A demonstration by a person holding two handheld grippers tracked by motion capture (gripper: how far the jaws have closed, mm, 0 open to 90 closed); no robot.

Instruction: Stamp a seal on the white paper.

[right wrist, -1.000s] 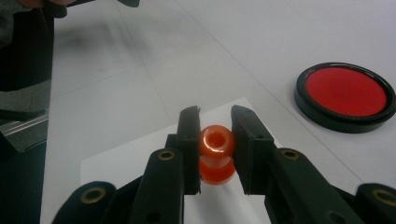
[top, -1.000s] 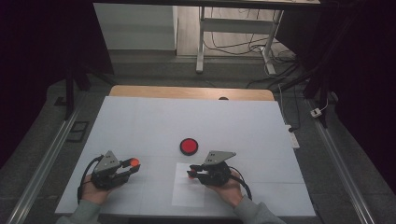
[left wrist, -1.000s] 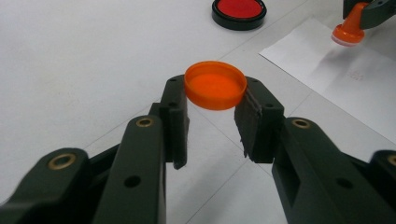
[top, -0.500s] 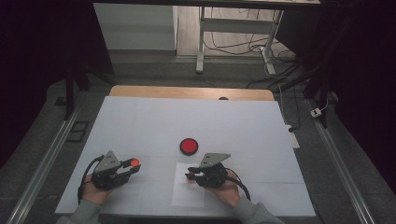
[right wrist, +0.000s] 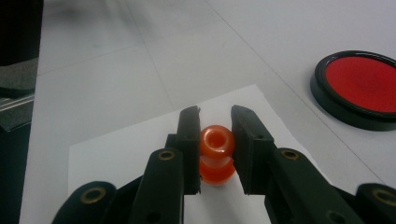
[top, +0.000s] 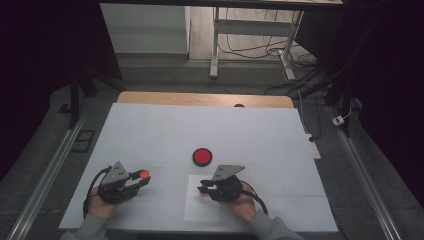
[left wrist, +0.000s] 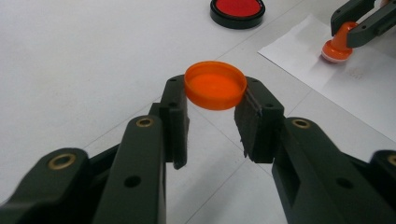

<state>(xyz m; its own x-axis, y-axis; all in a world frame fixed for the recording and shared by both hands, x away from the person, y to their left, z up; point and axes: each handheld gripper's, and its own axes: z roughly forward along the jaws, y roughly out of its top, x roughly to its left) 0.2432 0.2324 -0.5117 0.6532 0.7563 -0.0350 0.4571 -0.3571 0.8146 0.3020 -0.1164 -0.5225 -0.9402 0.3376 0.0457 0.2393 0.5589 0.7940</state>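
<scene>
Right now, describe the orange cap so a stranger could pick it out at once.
On the white table, look near the front left, where the left gripper is shut on the orange cap. It is a shallow, open round lid, unlike the knobbed orange stamp standing on the paper sheet, or the black-rimmed red ink pad.

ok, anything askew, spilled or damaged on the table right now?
Nothing stands out. The left hand-held gripper holds the orange cap, the right hand-held gripper presses the orange stamp on the paper sheet, and the red ink pad sits open with no smears.
</scene>
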